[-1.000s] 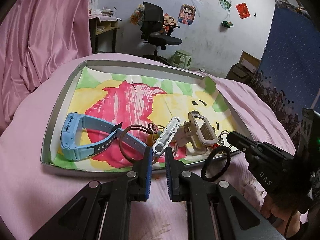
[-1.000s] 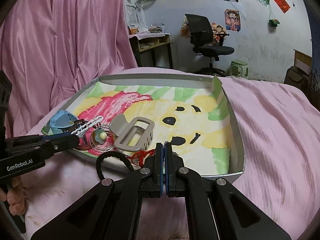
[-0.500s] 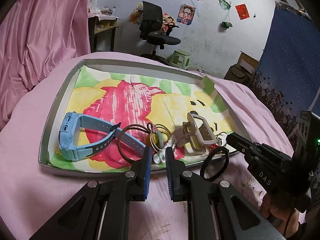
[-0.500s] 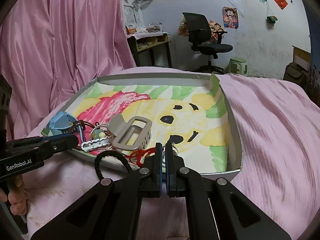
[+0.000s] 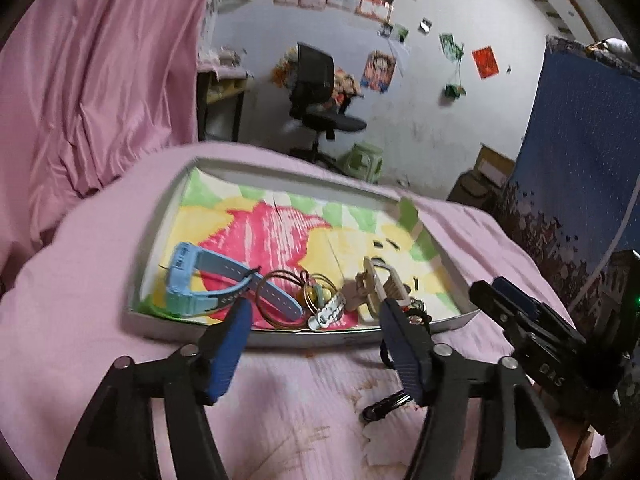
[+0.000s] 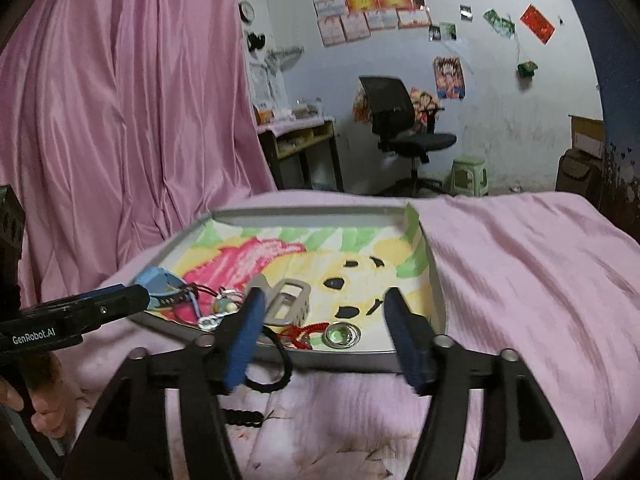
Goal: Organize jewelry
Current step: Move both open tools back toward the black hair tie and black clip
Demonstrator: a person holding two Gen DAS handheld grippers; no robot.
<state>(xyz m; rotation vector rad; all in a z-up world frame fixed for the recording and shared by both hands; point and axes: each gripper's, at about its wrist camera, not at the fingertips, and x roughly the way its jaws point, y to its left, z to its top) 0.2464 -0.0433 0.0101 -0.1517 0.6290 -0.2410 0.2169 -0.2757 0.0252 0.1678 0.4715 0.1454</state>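
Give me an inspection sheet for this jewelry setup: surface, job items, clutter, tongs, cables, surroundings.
Surface: pink bedspread, stained near the tongs.
Job's things: tray with a painted liner holds a blue watch, beige hair claw, white clip, red cord and round silver piece; black hair tie hangs over the tray's near rim.
Clutter: nothing seen.
Grippers: left tongs and right tongs both open, empty.
Cables: nothing seen.
Surroundings: pink curtain, office chair, green stool, posters on the wall.
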